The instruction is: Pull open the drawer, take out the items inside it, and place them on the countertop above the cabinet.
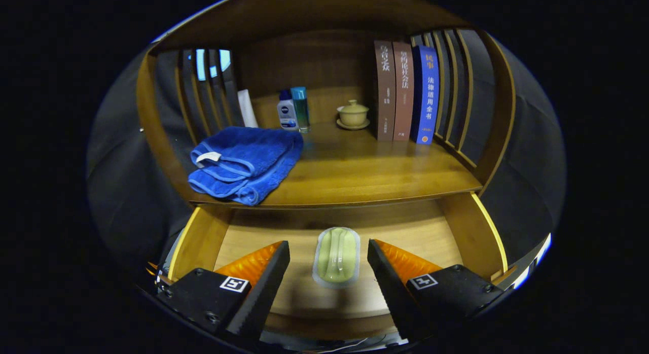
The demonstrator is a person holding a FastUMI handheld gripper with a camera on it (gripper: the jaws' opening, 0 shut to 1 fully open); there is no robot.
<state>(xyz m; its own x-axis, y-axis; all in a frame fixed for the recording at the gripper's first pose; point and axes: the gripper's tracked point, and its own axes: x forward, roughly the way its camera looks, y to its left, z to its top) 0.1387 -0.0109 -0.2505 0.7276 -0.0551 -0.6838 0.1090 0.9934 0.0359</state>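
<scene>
currently the drawer (456, 227) stands pulled open below the countertop (365, 176), its wooden floor lit and its side walls flaring out toward the camera. the gripper (328, 265) hangs over the open drawer with the jaws spread wide, nothing held; each finger sits to one side of the item in the drawer, with clear gaps on both sides.

the item between the fingers is a pale green oblong object in a clear wrapper or tray (336, 256) (soap or a small dish, cannot tell which). it lies flat on the drawer floor, long axis pointing away from the camera, roughly centred between the drawer's side walls and untouched by either finger.

on the countertop above:
- a folded blue towel (246, 164) at the front left, its corner overhanging the front edge just above the drawer.
- behind the towel, near the back panel, a small white-and-blue bottle (287, 111) and a teal bottle (300, 108) standing upright just beside each other, with a white upright object (248, 108) further left (identity unclear).
- a cream lidded cup on a saucer (353, 114) toward the back centre, well apart from the bottles.
- three books (404, 92) standing upright at the back right, two brown and one blue, spines forward, touching one another.

slatted wooden sides (459, 90) close in the countertop on left and right.
</scene>
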